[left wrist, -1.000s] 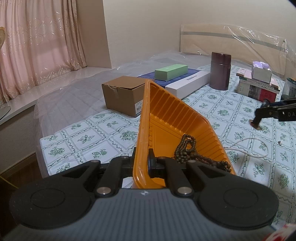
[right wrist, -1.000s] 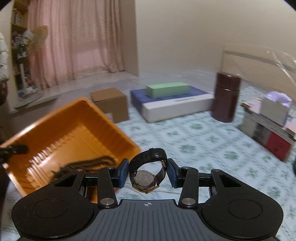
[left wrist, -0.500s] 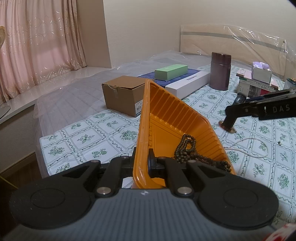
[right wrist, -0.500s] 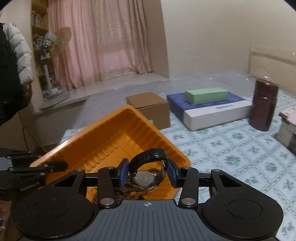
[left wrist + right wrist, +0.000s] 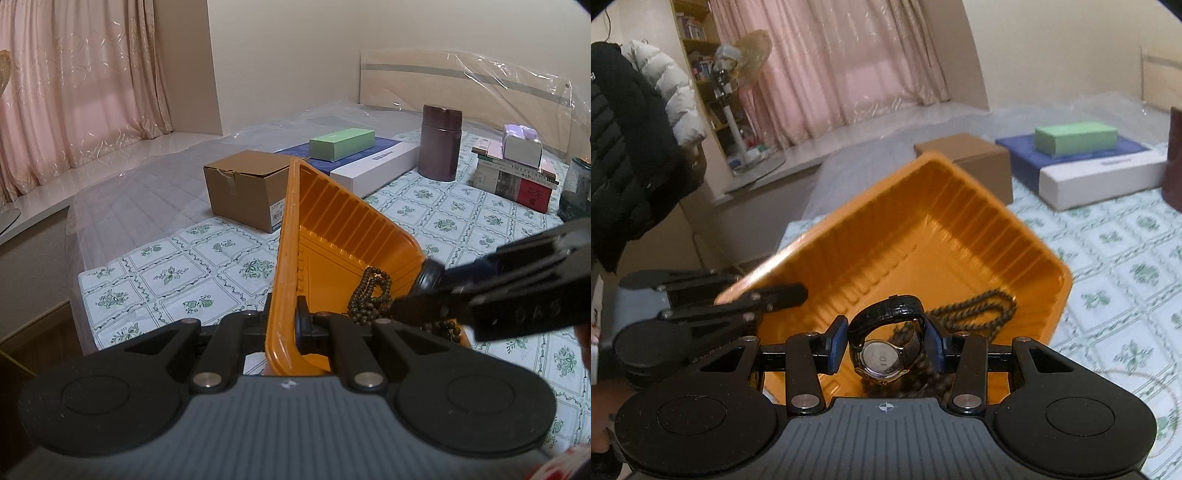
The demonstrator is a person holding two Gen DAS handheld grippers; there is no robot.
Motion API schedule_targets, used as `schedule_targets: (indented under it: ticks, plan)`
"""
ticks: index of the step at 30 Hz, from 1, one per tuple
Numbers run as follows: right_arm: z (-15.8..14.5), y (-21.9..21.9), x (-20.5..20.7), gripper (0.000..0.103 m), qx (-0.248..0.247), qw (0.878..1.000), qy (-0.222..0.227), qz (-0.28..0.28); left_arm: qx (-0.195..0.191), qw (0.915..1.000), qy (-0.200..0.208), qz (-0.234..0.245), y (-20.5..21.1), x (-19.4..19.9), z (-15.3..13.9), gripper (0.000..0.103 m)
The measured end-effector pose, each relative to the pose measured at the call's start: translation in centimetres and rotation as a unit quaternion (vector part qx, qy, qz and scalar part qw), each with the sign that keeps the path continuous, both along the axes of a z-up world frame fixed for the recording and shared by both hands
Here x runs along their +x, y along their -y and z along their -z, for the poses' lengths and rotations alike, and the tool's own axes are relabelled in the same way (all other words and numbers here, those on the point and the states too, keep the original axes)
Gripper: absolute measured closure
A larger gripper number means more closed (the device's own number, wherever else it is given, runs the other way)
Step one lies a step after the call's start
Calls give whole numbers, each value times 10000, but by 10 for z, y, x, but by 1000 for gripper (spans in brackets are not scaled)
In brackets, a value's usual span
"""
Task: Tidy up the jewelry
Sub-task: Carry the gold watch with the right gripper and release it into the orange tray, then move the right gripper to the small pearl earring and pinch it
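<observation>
The left gripper [image 5: 286,325] is clamped tight on the near wall of an orange tray [image 5: 332,218], one finger inside the wall and one outside, and it holds the tray tilted up off the bed [image 5: 177,258] so that the far corner stands highest. A string of dark wooden beads [image 5: 369,295] lies heaped in the low part of the tray, against the right-hand wall.

The right gripper [image 5: 886,341] is partly open, its blue pads pressed on either side of a wristwatch [image 5: 886,347] with a black strap. The watch hangs between the fingers with its metal case back facing the camera (the strap arches over the top). In the right wrist view the watch sits over the inside of the tray, just above the beads [image 5: 975,306]; whether it touches them cannot be told. From the left wrist view the right gripper [image 5: 424,284] reaches in from the right across the tray's rim, with the black strap [image 5: 430,275] showing at its tip.

Farther up the bed, on the flowered cover, stand a brown cardboard box [image 5: 243,192], a green box [image 5: 341,144] resting on a flat blue-and-white box [image 5: 373,170], a dark brown canister [image 5: 441,142] and a stack of books [image 5: 517,177]. A thin pale cord [image 5: 1126,373] lies on the cover to the right of the tray. A dark padded sleeve [image 5: 624,166] shows at the left edge of the right wrist view.
</observation>
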State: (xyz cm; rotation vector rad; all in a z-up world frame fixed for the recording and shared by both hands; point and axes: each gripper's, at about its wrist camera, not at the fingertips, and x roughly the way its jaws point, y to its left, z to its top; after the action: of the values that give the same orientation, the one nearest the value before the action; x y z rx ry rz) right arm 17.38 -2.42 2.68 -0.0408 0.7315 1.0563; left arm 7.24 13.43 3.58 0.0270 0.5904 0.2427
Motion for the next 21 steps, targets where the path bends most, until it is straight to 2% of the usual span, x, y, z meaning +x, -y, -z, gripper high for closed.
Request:
schedule_targets:
  ticks: [5,9,15,21]
  plan:
    - [10,-2,-1,56,16,9995,-311,-68,-8,10000,0,-2,0,0,0,96]
    - [16,1,5,31,220,9975,-675,-41,-16,10000,-7,-11,-2,-1,1,96]
    - [5,27,12,30,445,9966,-484,489,-57,10000,-2,-22,-6,-1,2,96]
    - [3,66,15,30,269,9933,-153,1113,-57,10000,0,-21,-6,-2,3,96]
